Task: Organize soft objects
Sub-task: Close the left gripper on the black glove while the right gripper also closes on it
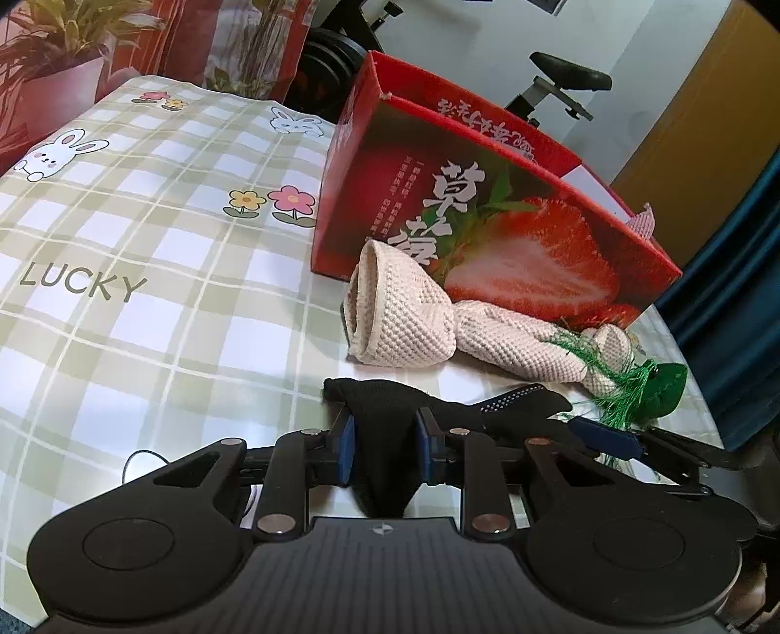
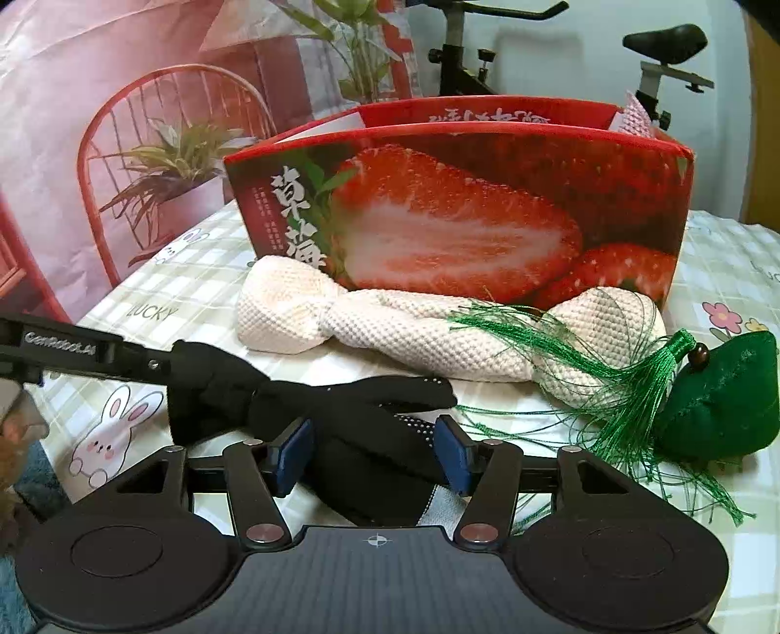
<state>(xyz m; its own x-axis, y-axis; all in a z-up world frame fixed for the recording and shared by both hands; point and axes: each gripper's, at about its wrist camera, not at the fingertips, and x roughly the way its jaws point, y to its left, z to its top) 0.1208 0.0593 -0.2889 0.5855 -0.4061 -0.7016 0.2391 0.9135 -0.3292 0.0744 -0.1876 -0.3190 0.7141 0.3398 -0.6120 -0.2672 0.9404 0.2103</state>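
Note:
A black sock [image 1: 385, 453] [image 2: 360, 429] with white grip dots lies on the checked tablecloth. My left gripper [image 1: 385, 439] is shut on one end of it. My right gripper [image 2: 375, 453] straddles the other end with its jaws wide and the sock lying between the blue pads. A cream knitted cloth [image 1: 438, 322] [image 2: 390, 331], knotted, lies behind the sock against the red strawberry box [image 1: 487, 219] [image 2: 463, 205]. A green stuffed pouch [image 1: 663, 385] [image 2: 721, 400] with a green tassel lies at the cloth's right end.
A pink knitted item [image 2: 633, 117] [image 1: 643, 224] pokes out of the box. The tablecloth [image 1: 146, 244] stretches to the left. A red chair [image 2: 170, 146], potted plants and an exercise bike [image 2: 672, 44] stand behind the table. The table edge is near on the right.

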